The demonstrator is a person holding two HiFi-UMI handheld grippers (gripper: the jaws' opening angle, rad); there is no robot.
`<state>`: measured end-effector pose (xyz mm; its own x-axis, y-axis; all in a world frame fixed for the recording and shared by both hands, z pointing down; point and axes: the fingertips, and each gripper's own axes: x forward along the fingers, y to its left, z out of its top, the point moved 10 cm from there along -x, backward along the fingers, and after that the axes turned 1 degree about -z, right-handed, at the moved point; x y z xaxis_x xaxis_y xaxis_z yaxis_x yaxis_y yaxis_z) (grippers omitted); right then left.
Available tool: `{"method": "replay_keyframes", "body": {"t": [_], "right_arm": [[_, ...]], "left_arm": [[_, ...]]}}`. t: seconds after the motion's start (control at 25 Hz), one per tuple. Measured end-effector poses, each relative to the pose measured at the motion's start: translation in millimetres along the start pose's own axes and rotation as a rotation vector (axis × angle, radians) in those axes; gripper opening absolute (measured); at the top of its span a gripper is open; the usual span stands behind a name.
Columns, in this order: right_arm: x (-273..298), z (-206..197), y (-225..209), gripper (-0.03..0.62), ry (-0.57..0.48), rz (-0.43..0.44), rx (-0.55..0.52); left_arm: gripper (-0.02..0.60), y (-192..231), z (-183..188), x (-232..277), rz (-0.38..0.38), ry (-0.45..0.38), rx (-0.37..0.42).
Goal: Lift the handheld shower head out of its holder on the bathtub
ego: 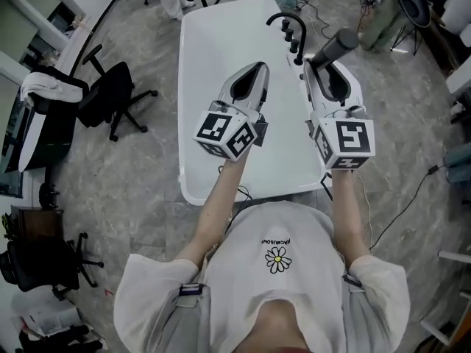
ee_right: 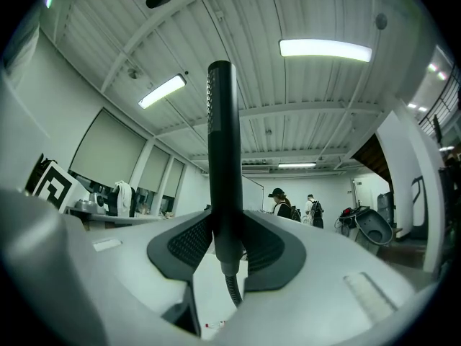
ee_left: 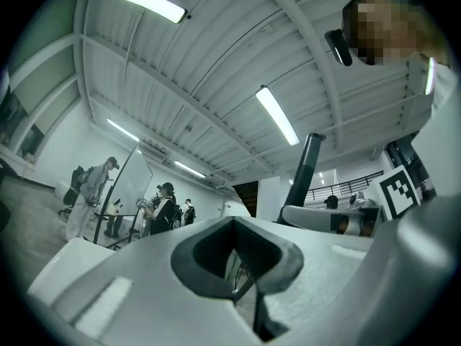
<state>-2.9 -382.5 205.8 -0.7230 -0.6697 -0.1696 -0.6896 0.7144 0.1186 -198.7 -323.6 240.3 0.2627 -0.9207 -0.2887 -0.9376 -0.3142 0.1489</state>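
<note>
The dark grey handheld shower head (ego: 335, 48) is raised above the right rim of the white bathtub (ego: 193, 87), and my right gripper (ego: 329, 79) is shut on its handle. In the right gripper view the handle (ee_right: 221, 157) stands upright between the pads of my right gripper (ee_right: 227, 247), with the ribbed hose (ee_right: 232, 288) hanging below. The black faucet (ego: 288, 26) stands at the tub's far right edge, just beyond the shower head. My left gripper (ego: 248, 85) hovers over the tub, shut on nothing. From the left gripper (ee_left: 243, 259), the shower head (ee_left: 305, 169) shows to the right.
Black office chairs (ego: 110, 98) stand left of the tub, another (ego: 40, 259) at the lower left. A cable (ego: 412, 197) runs over the floor on the right. Several people (ee_left: 162, 206) stand far back in the room beside a whiteboard (ee_left: 137, 182).
</note>
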Motion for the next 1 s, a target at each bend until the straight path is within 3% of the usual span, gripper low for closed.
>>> {"method": "replay_keyframes", "body": {"t": [0.32, 1.0], "right_arm": [[-19, -20, 22, 0.146, 0.010, 0.028, 0.022], [-14, -36, 5, 0.146, 0.034, 0.012, 0.045]], "left_arm": [[0.002, -3, 0, -19, 0.028, -0.010, 0.034], [0.000, -5, -10, 1, 0.010, 0.003, 0.025]]}}
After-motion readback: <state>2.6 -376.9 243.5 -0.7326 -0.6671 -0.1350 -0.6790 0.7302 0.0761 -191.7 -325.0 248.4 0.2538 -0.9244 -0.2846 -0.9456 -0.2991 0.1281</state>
